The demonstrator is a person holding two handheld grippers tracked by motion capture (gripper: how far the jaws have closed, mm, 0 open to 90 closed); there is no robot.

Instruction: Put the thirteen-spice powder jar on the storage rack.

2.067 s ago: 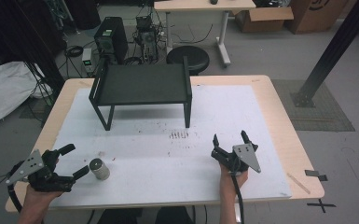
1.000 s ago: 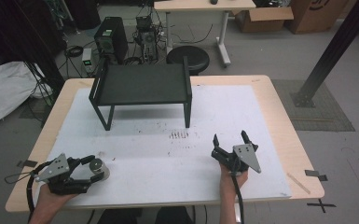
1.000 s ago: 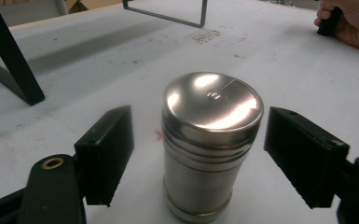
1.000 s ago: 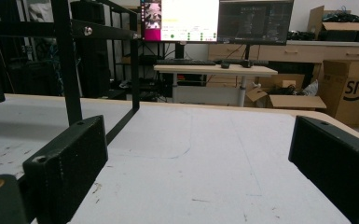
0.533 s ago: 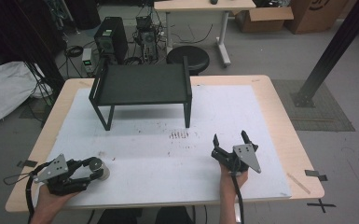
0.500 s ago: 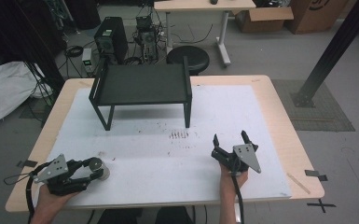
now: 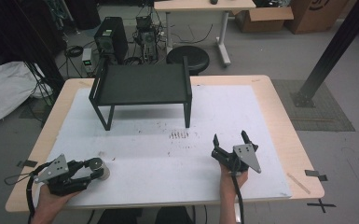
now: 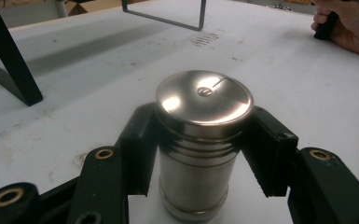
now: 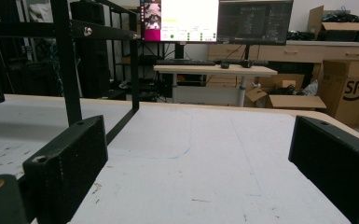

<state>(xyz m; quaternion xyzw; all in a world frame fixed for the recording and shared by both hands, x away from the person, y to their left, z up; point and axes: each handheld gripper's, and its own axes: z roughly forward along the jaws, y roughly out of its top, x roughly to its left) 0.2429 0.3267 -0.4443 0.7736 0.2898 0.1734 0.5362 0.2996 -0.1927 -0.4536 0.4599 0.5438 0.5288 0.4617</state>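
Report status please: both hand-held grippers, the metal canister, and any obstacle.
Left hand-held gripper shut on metal canister, upright on table. Right hand-held gripper open, idle. Black rack apart.

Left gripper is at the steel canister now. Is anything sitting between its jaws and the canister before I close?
Nothing visible does. In the left gripper view the steel canister stands upright on the white mat, with the left gripper flanking it, one jaw on each side. Whether the pads already touch it is hard to tell.

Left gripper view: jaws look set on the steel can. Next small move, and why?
Probably a short straight lift. The left gripper has both pads against the sides of the steel can, which stands upright on the white mat. The right gripper rests open and apart.
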